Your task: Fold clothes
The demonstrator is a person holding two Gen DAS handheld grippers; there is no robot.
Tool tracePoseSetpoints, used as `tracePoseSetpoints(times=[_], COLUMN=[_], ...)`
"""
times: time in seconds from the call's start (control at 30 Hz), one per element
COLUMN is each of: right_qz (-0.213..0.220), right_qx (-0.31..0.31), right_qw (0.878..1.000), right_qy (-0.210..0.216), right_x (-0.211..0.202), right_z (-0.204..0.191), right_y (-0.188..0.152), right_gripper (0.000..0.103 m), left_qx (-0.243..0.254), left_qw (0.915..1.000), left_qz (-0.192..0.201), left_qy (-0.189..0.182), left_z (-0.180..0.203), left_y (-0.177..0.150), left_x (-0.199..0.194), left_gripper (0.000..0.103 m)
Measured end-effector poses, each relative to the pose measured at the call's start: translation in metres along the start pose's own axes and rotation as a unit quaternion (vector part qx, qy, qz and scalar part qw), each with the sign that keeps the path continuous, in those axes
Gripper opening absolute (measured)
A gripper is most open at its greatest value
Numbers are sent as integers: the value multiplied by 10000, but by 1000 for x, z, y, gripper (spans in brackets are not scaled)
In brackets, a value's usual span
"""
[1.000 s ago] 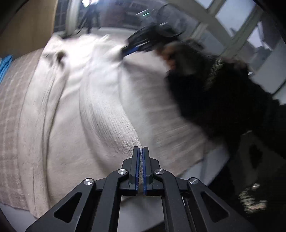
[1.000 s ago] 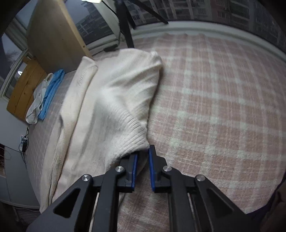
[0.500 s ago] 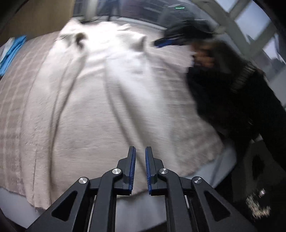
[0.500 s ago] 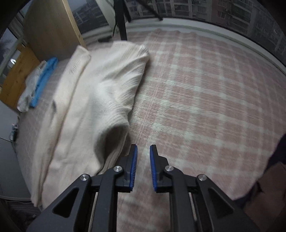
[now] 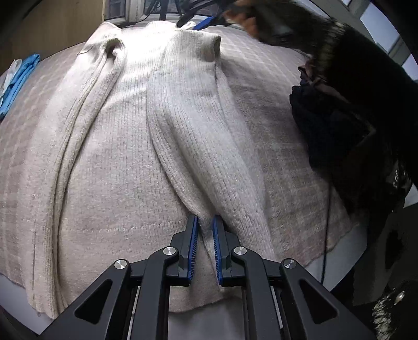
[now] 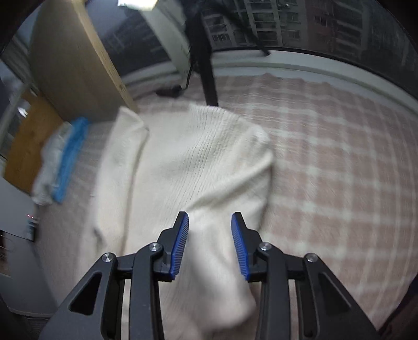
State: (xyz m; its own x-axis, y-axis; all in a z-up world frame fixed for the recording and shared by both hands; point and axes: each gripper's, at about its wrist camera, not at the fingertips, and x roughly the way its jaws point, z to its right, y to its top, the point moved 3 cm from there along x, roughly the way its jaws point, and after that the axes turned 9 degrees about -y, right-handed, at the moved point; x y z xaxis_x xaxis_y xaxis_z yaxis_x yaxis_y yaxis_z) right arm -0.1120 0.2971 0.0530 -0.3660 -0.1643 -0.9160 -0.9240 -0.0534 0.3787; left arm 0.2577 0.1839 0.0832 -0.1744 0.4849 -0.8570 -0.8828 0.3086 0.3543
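Note:
A cream ribbed sweater (image 5: 125,146) lies spread on a pink plaid blanket (image 5: 274,104), with one sleeve folded along its body. My left gripper (image 5: 205,222) hangs low over the near end of that sleeve. Its jaws stand slightly apart, and a ridge of the knit runs into the narrow gap. In the right wrist view the sweater (image 6: 198,157) is blurred. My right gripper (image 6: 210,222) hovers over it with its jaws opening; the cloth lies below the gap and the pads do not press on it. The right gripper (image 5: 193,22) also shows at the sweater's far end.
A blue cloth (image 6: 70,157) and a white one lie at the blanket's left edge, beside a wooden panel (image 6: 70,65). A black tripod leg (image 6: 206,65) stands behind the sweater. A person's dark sleeve (image 5: 352,91) fills the right of the left wrist view.
Both grippers let go of the sweater edge they held. The left one sank onto the sleeve fold. The right one swung over the sweater's far part and its jaws widened.

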Motion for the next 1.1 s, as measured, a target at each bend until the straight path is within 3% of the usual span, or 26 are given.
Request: tracePoseSetpoints(times=[0.17,0.3,0.37,0.43,0.5,0.57,0.67,0.73,0.9,0.97,1.0,1.03,1.1], right_qz=[-115,101,282,404,311,128,-140,-328,-561,-633,-651,-659,-703], right_qx=[-173,153,10,-137,-92,-40,112,208,387,363,328,316,324], right_qw=[9996,9963,9954,9941,9908,9880,9876,9870,9897,9894,9899,9897,9886], right_qy=[196,835,912,1002,1316,1538,1560,1562,1260,1254,1219,1231,1287], right_x=[18,-29,-65,-97,-114,-119,-113,-101,-74,-70,-71,-74,-79], right_z=[-15,-11,-14,-18,-22,-30,-42,-49,-53,-59,-62,-64,-66], right_y=[0,-15,-40,-71,-115,-156,-209,-229,-252,-257,-260,-263,-269], right_gripper=[34,34,34,34,34,34,34,34,34,26,12,5,5], left_qx=[-222,-413,-409,-369,-329,-141,296,423,342,338,367,420,516], left_qw=[9990,9977,9980,9984,9986,9993,9994,9989,9986,9985,9983,9983,9983], left_qz=[263,359,337,256,162,30,65,96,171,247,271,284,232], left_qy=[-272,-408,-343,-342,-375,-346,-136,-161,-358,-362,-351,-293,-120], left_z=[-6,-21,-27,-28,-29,-23,-9,-7,-14,-17,-18,-18,-21], left_y=[3,1,1,-2,-5,-9,-11,-12,-12,-15,-16,-17,-21], left_x=[-11,-31,-34,-31,-28,-21,-17,-16,-27,-40,-47,-50,-48], left_gripper=[5,5,5,15,24,26,23,4,3,3,3,3,4])
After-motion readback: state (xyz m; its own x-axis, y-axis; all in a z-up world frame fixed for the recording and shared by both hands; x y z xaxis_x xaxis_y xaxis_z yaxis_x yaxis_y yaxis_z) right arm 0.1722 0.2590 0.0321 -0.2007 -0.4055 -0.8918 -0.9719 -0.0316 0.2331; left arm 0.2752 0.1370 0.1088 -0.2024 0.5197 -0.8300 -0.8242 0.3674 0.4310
